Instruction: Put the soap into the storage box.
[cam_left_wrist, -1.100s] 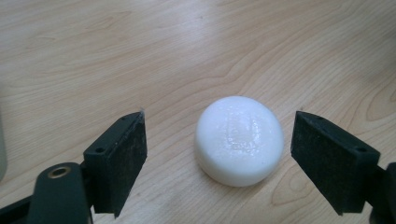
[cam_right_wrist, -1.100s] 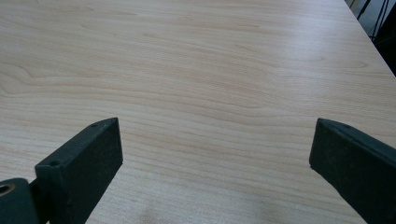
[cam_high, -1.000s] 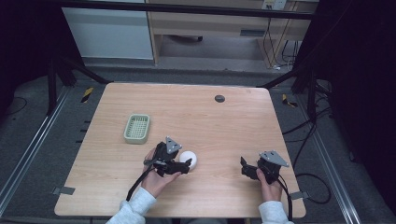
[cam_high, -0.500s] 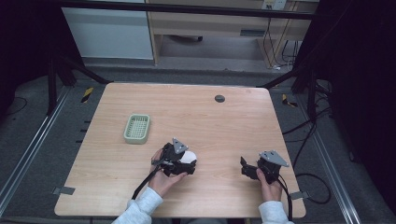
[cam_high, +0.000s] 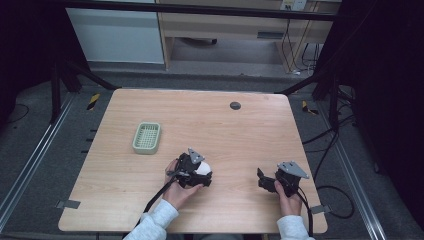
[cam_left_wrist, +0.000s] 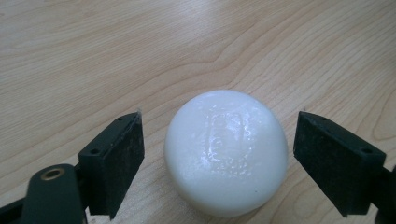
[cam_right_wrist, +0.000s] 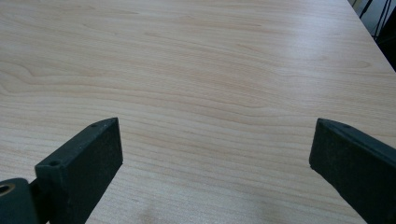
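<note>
A white oval bar of soap (cam_left_wrist: 226, 151) lies on the wooden table (cam_high: 225, 135), near its front middle. My left gripper (cam_left_wrist: 219, 140) is open around it, one jaw on each side, with a small gap between each pad and the bar. From above, the left gripper (cam_high: 196, 173) covers most of the soap (cam_high: 203, 168). My right gripper (cam_high: 265, 182) rests low near the front right of the table. Its jaws stand wide apart in the right gripper view (cam_right_wrist: 215, 149), with only bare wood between them.
A small green slotted basket (cam_high: 147, 137) sits on the left half of the table. A dark round disc (cam_high: 235, 105) lies near the far edge. Cables trail from both grippers off the front edge.
My left gripper has slid to the right, up to the soap, so that its jaws now straddle the bar. The right gripper has stayed put.
</note>
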